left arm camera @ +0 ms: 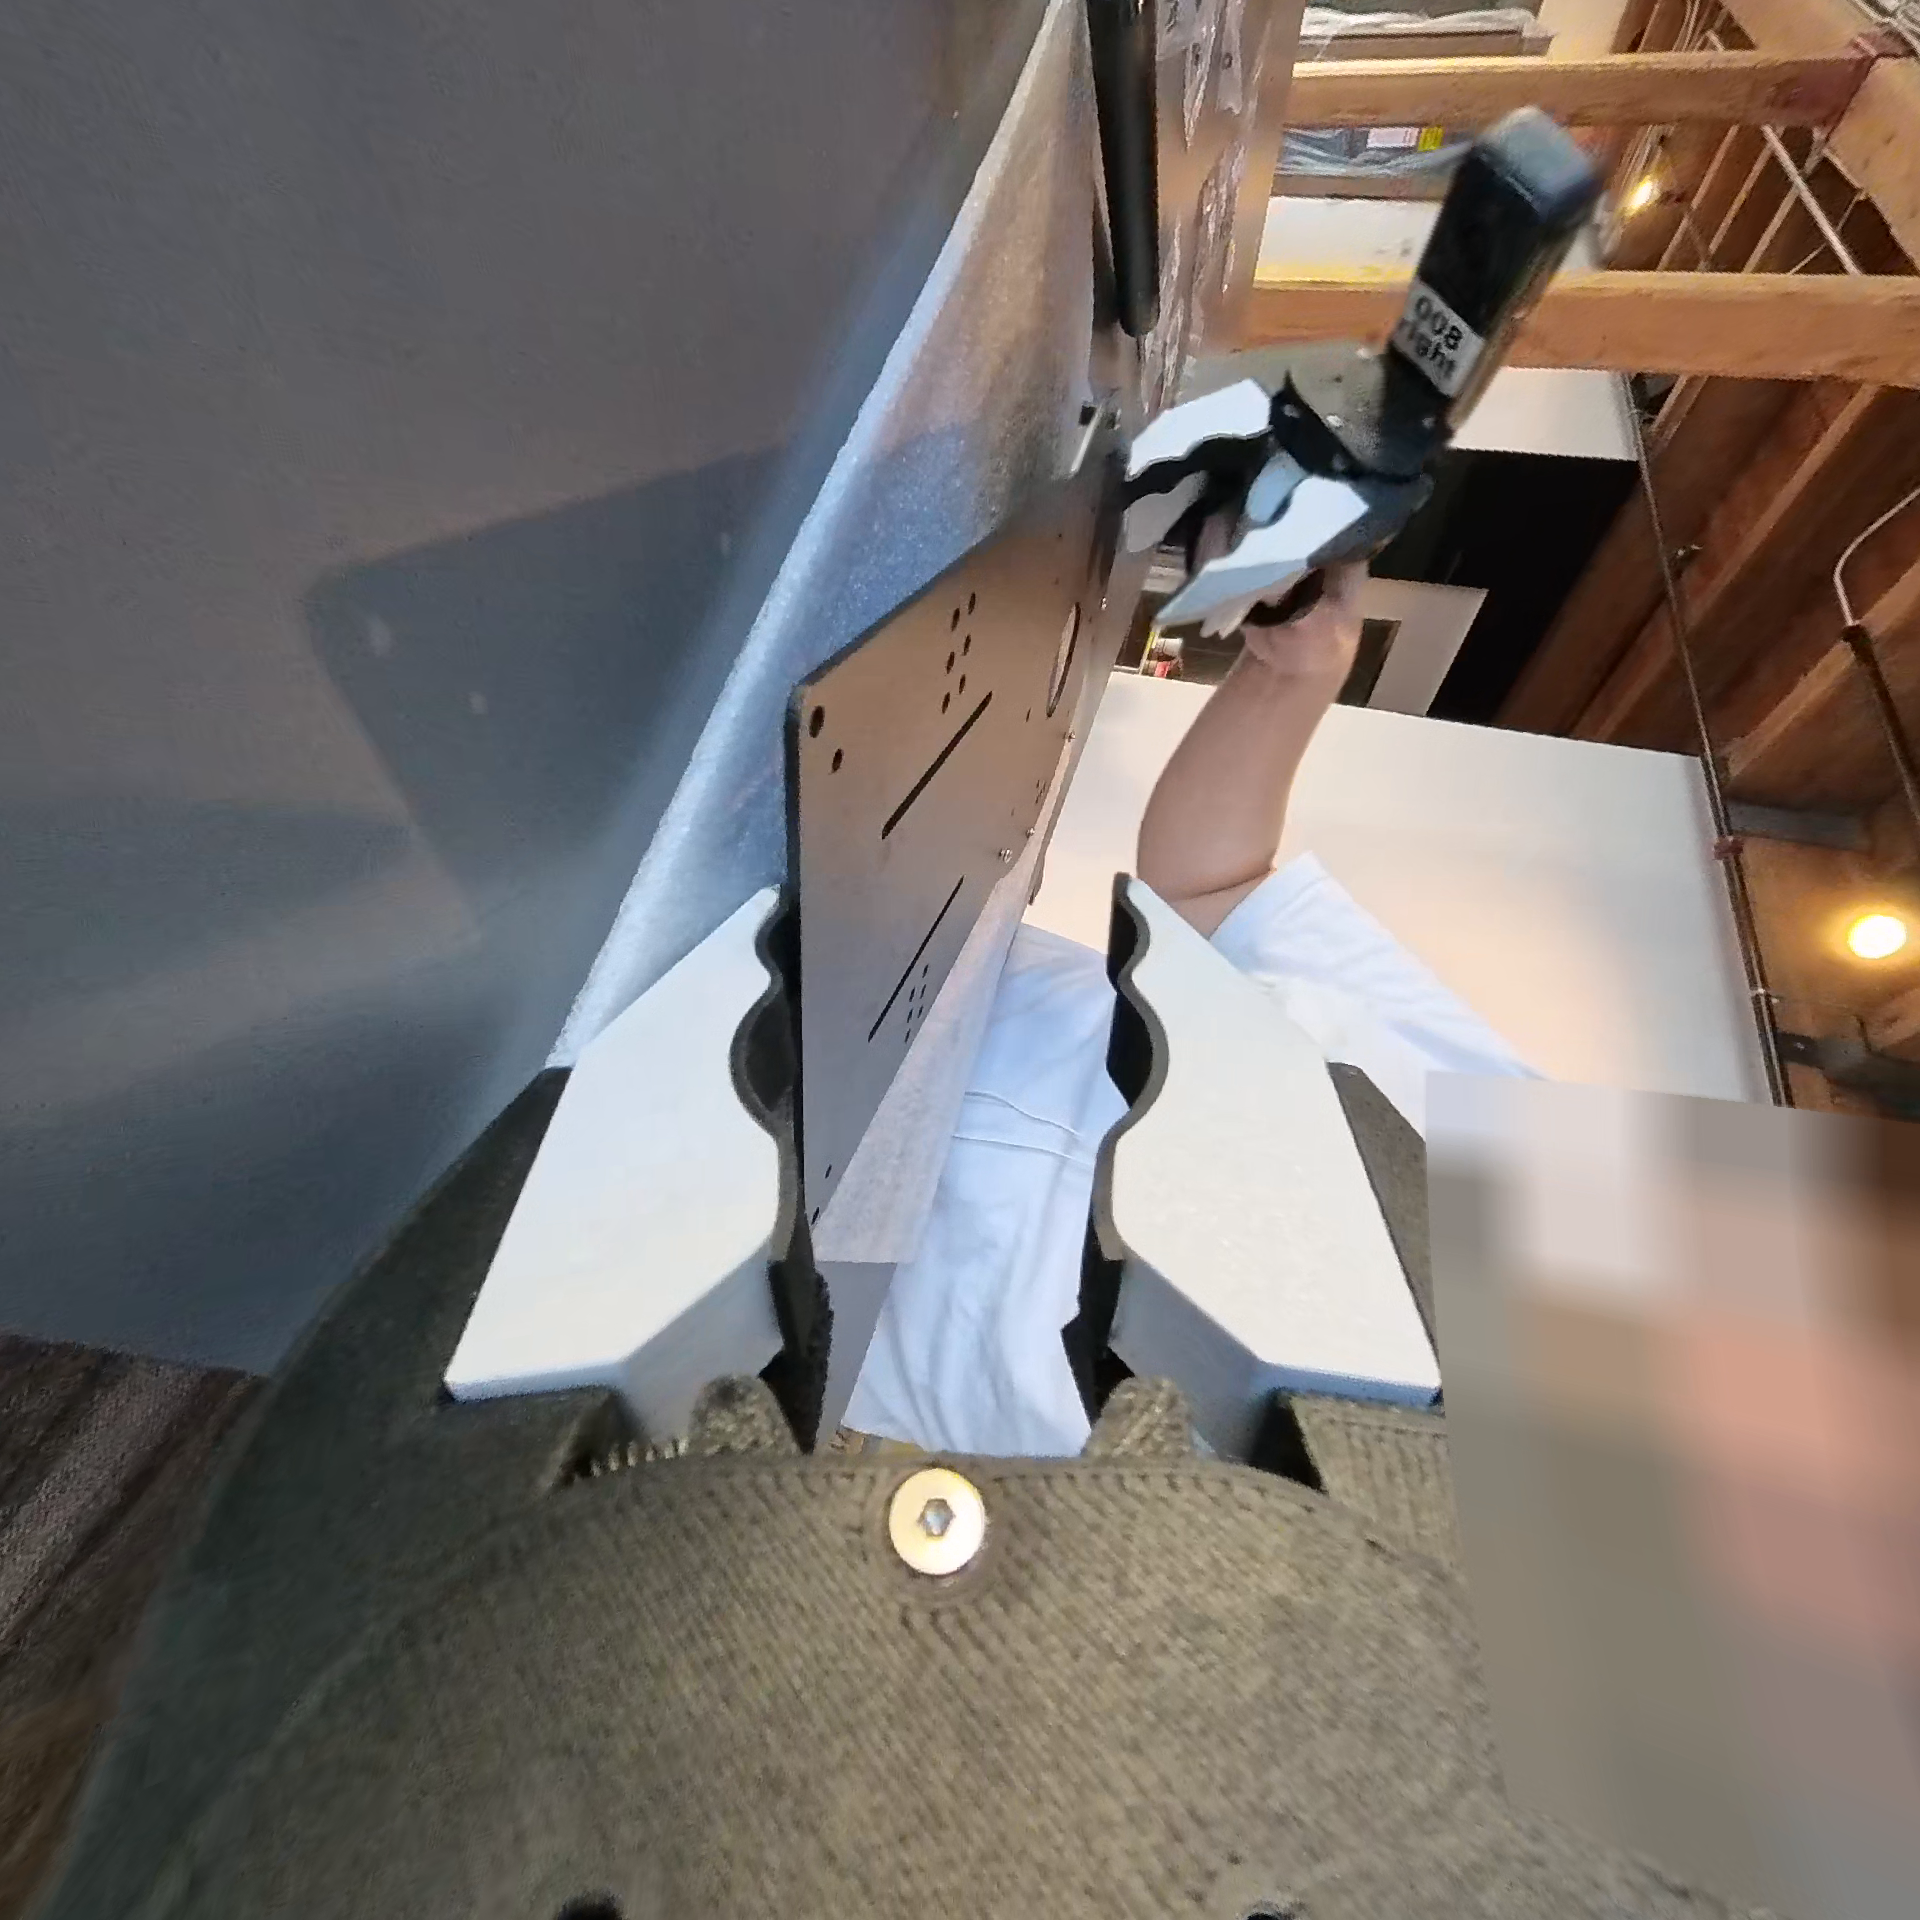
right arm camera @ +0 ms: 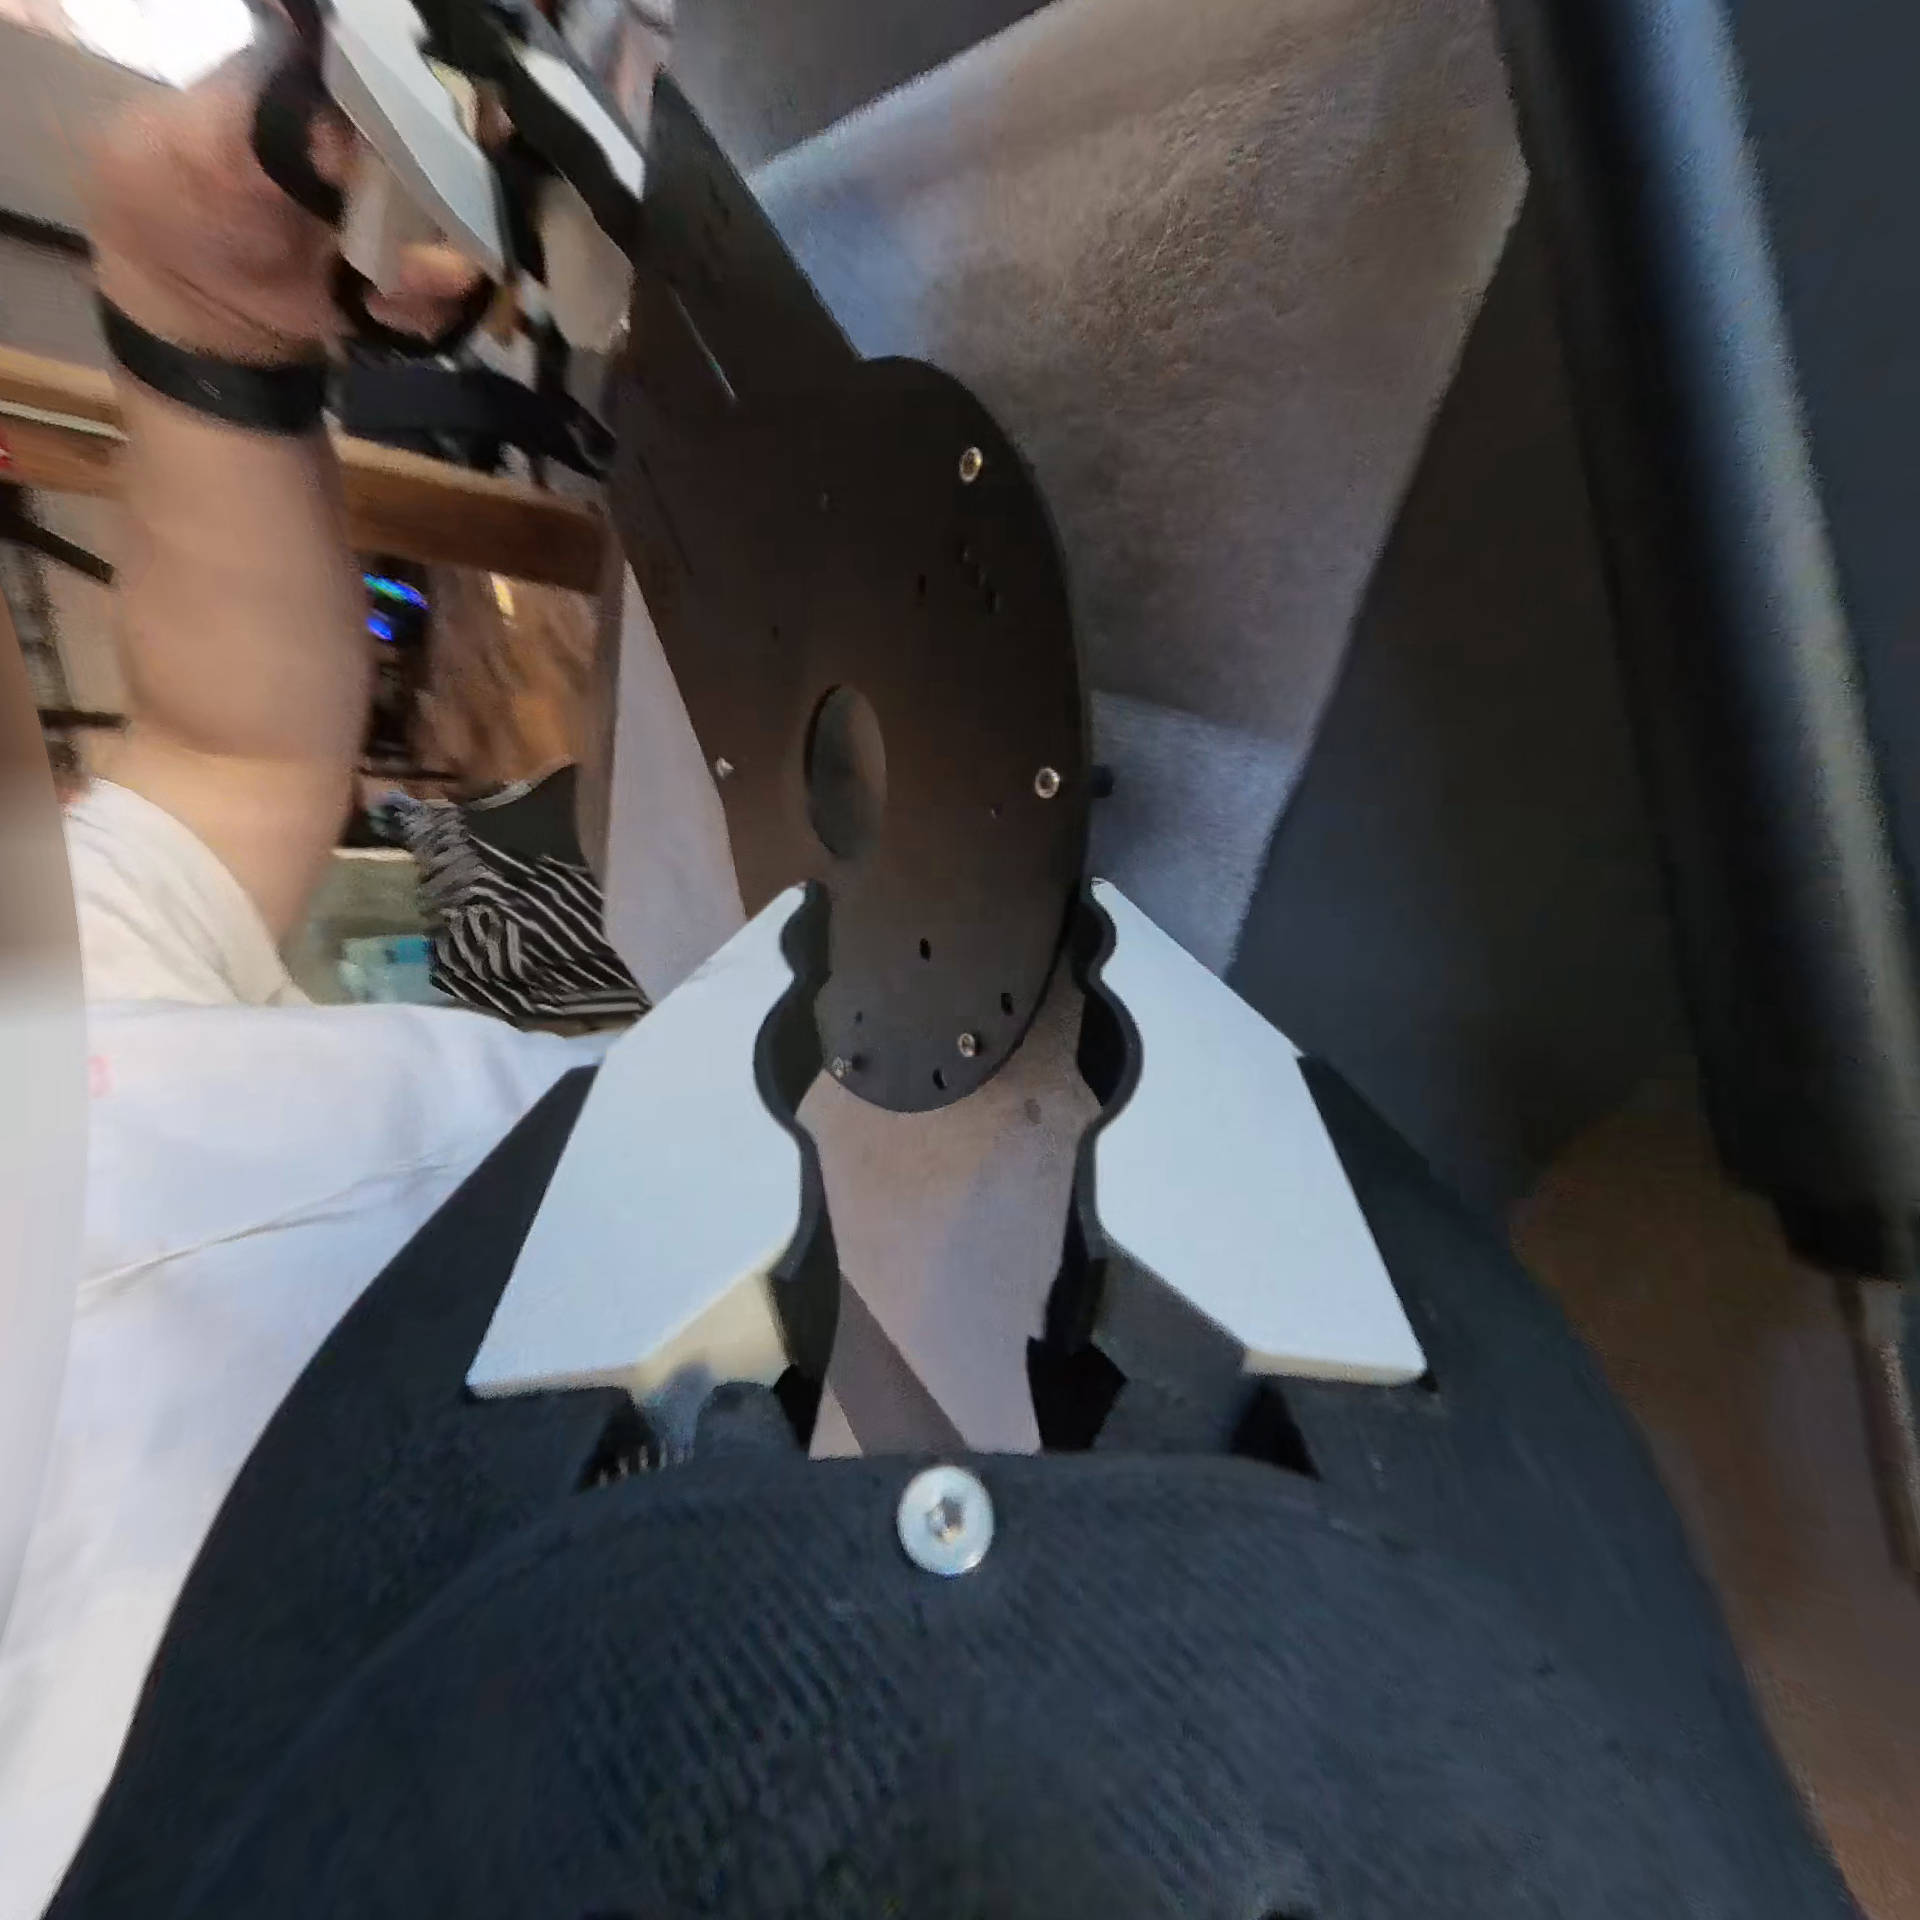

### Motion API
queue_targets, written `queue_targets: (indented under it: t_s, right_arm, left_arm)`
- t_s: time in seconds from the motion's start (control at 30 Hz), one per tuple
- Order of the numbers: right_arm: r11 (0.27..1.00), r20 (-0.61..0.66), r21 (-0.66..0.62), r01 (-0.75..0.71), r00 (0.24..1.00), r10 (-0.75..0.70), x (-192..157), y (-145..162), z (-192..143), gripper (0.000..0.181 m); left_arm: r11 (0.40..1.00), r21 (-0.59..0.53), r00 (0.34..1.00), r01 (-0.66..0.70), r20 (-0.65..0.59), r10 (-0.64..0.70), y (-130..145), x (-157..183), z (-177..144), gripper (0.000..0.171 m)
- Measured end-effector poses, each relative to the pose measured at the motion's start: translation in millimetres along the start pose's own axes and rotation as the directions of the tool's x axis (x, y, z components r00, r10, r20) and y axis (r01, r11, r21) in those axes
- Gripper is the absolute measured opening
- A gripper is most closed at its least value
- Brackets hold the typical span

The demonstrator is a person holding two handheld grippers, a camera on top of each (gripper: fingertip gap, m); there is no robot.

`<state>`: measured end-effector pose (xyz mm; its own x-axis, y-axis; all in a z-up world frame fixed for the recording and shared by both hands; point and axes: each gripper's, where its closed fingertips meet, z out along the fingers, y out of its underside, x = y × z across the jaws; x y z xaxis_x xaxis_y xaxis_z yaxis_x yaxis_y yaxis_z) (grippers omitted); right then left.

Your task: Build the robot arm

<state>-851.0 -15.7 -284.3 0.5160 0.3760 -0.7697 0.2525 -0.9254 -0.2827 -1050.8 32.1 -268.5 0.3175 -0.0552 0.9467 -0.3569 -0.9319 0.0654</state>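
— Fingers (left arm camera: 644, 1122) of the left gripper (left arm camera: 945, 935) are spread. See the black metal plate (left arm camera: 935, 748), the one with the holes and slots? Its straight end is in the gap, lying flat against one finger. The other finger stands clear of it.

— And the white stuff behind it?

— A thin foam sheet (left arm camera: 727, 748). It runs along the back of the plate, and a flap of it comes down into the same gap. Left of that is a plain grey surface (left arm camera: 260, 416) with the plate's shadow on it, so I'd say the plate is off that surface, at least at this end.

— What's further to the right?

— The person's bare arm (left arm camera: 1205, 790) reaches up to the plate's far end, where the right gripper (right arm camera: 945, 904) is. Up close, its fingers (right arm camera: 1226, 1143) are also set apart, and the plate's round end sits between the tips, with the rim very close to both.

— Gripping it, then?

— I can't tell if they're pressing the rim or only bracketing it. Behind that end the foam shows grey and rumpled. So each gripper has one end of the plate between its fingers, and the foam is only loosely against the plate.
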Motion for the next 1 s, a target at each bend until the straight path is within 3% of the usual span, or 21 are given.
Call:
queue_targets:
  t_s: [0.33,0.5,0.57,0.6,0.67,0.73,0.83,0.93,1.0]
  right_arm:
    - [0.939,-0.276,-0.343,0.033,0.952,-0.135,-0.7,6.4,-8.0,0.059]
    - [0.941,-0.377,-0.330,0.069,0.905,-0.199,-20.3,-7.7,-22.8,0.057]
    - [0.934,-0.325,-0.234,0.271,0.883,-0.338,-55.9,-30.4,-10.9,0.052]
    - [0.890,-0.286,-0.137,0.434,0.843,-0.455,-82.3,-47.0,2.0,0.051]
    - [0.682,-0.265,0.056,0.729,0.670,-0.694,-135.9,-61.7,35.8,0.051]
    - [0.505,-0.366,0.053,0.861,0.487,-0.793,-147.9,-55.6,76.9,0.063]
    - [0.336,-0.477,-0.106,0.936,0.248,-0.843,-138.2,-41.1,139.5,0.070]
    - [0.058,-0.632,-0.342,0.938,-0.184,-0.753,-135.8,-49.9,162.7,0.048]
    - [-0.091,-0.626,-0.438,0.895,-0.375,-0.684,-142.3,-44.6,178.1,0.027]
  left_arm:
    - [1.000,0.012,1.000,-0.015,0.000,0.015,0.0,-1.7,0.0,0.055]
    - [1.000,0.019,1.000,-0.009,-0.004,0.009,-0.5,-2.3,-0.1,0.053]
    - [1.000,0.021,1.000,-0.005,-0.005,0.005,-0.8,-2.3,0.0,0.053]
    - [1.000,0.021,1.000,-0.004,-0.006,0.004,-0.8,-2.4,0.0,0.053]
    - [1.000,0.019,1.000,-0.005,-0.004,0.005,-0.9,-2.7,0.1,0.052]
    - [1.000,0.019,1.000,-0.004,-0.004,0.004,-0.9,-2.8,0.1,0.051]
    - [1.000,0.019,1.000,-0.005,-0.003,0.005,-0.9,-2.9,0.1,0.050]
    - [1.000,0.019,1.000,-0.008,-0.003,0.008,-0.7,-2.9,0.1,0.051]
    - [1.000,0.017,1.000,-0.009,-0.004,0.009,-0.6,-2.9,0.1,0.051]
